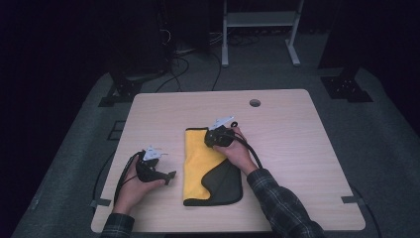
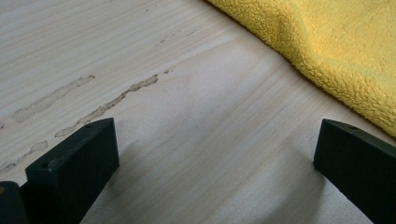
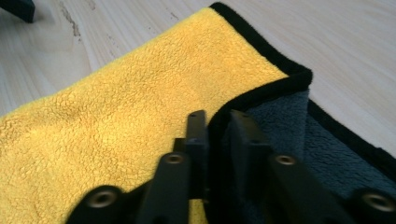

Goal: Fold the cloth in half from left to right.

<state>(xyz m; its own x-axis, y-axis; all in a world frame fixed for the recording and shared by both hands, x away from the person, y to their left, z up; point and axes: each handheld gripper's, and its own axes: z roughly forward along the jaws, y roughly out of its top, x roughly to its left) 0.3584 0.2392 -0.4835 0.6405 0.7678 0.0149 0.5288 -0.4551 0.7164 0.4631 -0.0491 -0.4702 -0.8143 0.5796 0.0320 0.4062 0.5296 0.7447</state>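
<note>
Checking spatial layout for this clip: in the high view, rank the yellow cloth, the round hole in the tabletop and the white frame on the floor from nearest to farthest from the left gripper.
From the left gripper:
1. Yellow cloth, just to its right on the table.
2. Round hole, toward the table's far edge, right of centre.
3. White frame, on the floor beyond the table.
</note>
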